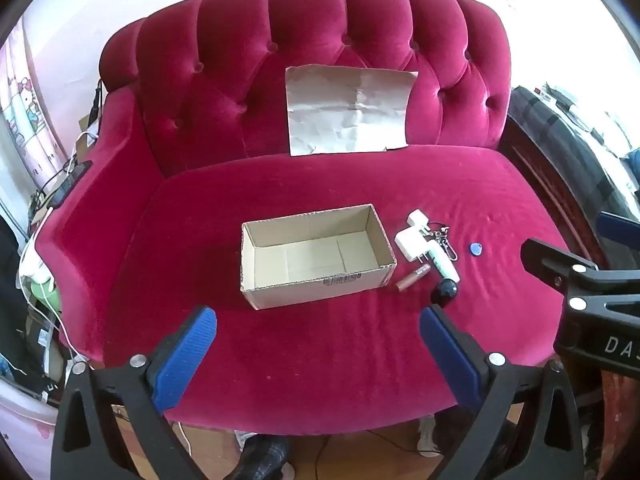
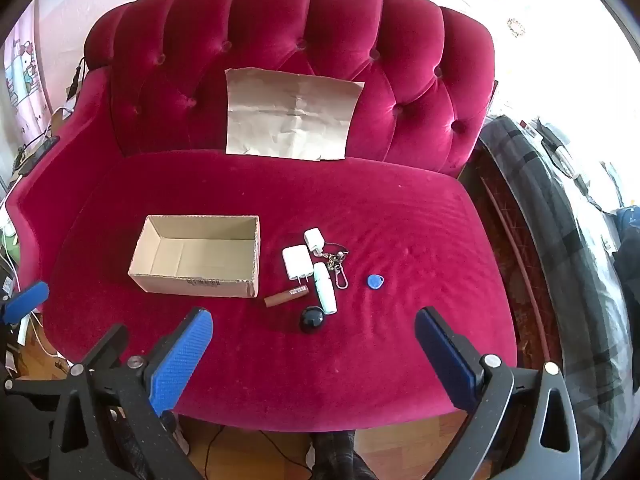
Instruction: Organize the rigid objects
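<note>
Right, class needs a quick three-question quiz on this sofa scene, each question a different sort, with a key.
1. True or false: the cardboard box already holds an item.
2. Which item lies alone, farthest from the box? A) brown tube B) blue tag C) black round object
3. Fill in: both the left hand-held gripper and the right hand-held gripper are ____.

Key: 1 false; 2 B; 3 open.
</note>
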`<control>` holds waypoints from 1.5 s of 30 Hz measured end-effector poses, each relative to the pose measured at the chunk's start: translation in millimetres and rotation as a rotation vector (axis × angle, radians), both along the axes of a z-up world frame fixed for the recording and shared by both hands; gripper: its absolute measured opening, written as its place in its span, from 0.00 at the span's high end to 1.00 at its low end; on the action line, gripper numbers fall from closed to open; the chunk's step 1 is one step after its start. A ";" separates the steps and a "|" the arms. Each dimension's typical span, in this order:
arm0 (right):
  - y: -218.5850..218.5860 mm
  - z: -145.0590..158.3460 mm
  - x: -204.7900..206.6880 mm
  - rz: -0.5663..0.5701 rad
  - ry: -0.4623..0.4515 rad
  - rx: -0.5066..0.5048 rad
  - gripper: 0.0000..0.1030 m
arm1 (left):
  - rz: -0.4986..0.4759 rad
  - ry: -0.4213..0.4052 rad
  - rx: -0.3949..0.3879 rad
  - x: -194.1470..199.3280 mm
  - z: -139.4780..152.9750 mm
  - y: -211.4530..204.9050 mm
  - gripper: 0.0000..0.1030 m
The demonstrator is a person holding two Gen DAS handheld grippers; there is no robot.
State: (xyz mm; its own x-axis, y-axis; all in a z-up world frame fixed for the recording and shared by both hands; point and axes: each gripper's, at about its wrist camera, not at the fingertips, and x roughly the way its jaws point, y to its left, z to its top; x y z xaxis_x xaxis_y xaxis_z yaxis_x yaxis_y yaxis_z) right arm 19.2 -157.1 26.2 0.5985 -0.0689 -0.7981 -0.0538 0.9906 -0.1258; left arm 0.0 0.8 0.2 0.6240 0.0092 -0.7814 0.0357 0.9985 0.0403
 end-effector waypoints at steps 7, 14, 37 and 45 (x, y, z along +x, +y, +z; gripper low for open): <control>0.6 4.7 2.2 -0.004 -0.002 -0.017 0.00 | -0.005 -0.004 0.018 -2.1 -1.7 -2.8 0.00; 1.9 3.1 1.7 -0.002 0.000 -0.016 0.00 | -0.001 0.001 -0.001 -0.5 -1.4 0.4 0.00; -1.9 6.2 3.3 -0.007 -0.009 -0.011 0.00 | 0.001 0.008 -0.006 3.6 0.6 0.9 0.00; -2.5 5.1 5.6 -0.008 -0.009 -0.004 0.00 | 0.006 0.012 -0.004 4.3 -1.7 1.5 0.00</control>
State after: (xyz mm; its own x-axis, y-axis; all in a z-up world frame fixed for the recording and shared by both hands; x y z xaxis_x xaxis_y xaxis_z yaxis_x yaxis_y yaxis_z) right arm 24.8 -159.6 31.3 0.6051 -0.0772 -0.7924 -0.0443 0.9905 -0.1303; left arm 4.3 2.3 -1.4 0.6148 0.0094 -0.7886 0.0306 0.9989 0.0358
